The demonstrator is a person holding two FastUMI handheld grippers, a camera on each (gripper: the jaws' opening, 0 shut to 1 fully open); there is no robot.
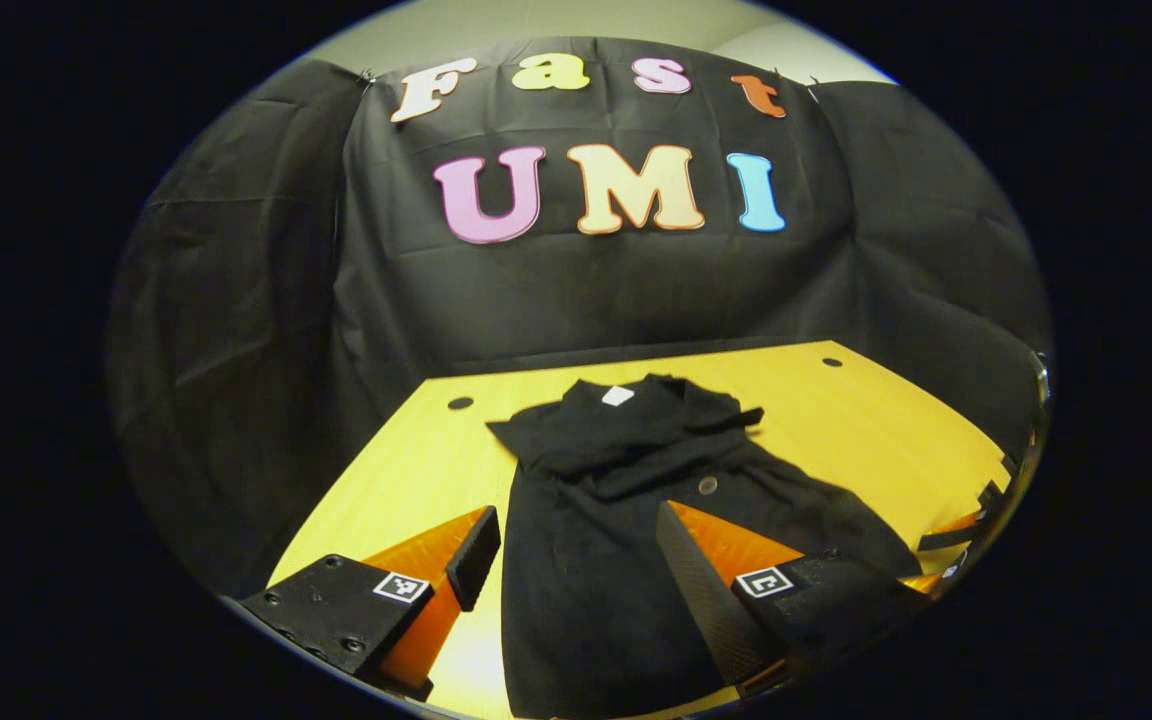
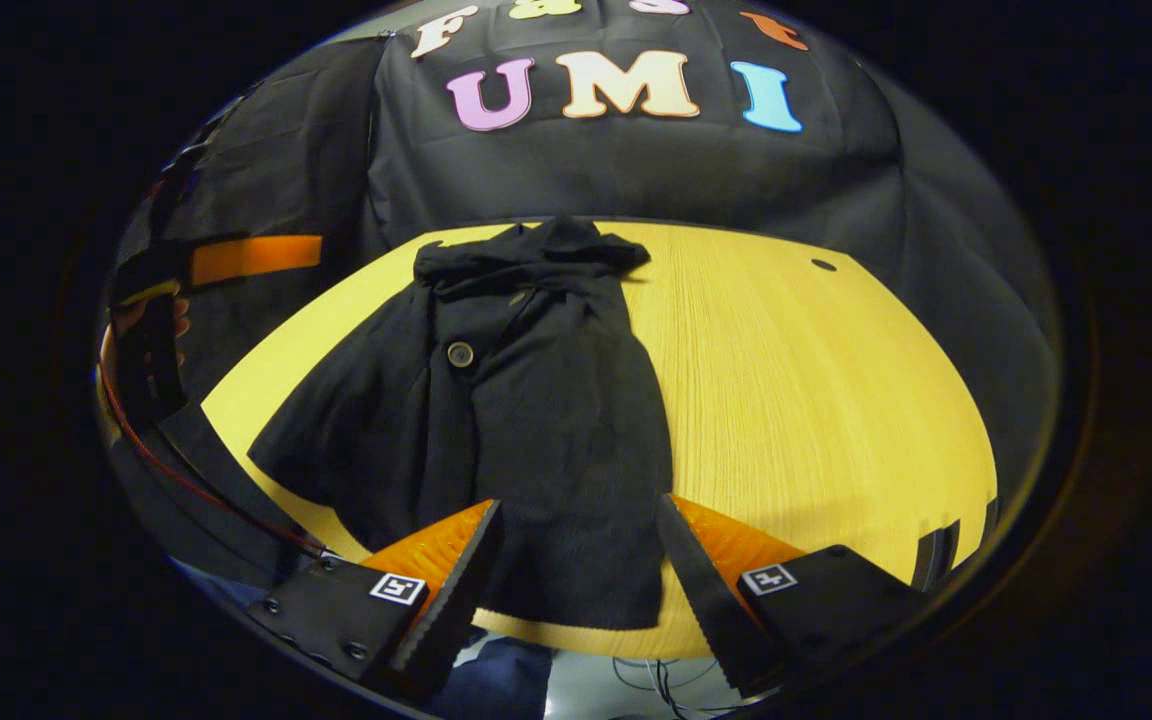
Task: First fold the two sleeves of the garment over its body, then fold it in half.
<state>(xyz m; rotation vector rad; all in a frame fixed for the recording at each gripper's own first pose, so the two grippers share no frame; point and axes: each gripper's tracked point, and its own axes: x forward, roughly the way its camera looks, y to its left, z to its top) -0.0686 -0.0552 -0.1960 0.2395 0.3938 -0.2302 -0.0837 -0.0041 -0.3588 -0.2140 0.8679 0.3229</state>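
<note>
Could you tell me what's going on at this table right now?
A person is working with two handheld grippers over a black garment that lies on a yellow table. The sleeves look already folded in over the body, near the collar end. Both the left gripper and the right gripper are open near the hem end, gripping nothing. The garment lies at full length, so the fold in half is not yet done.
</note>
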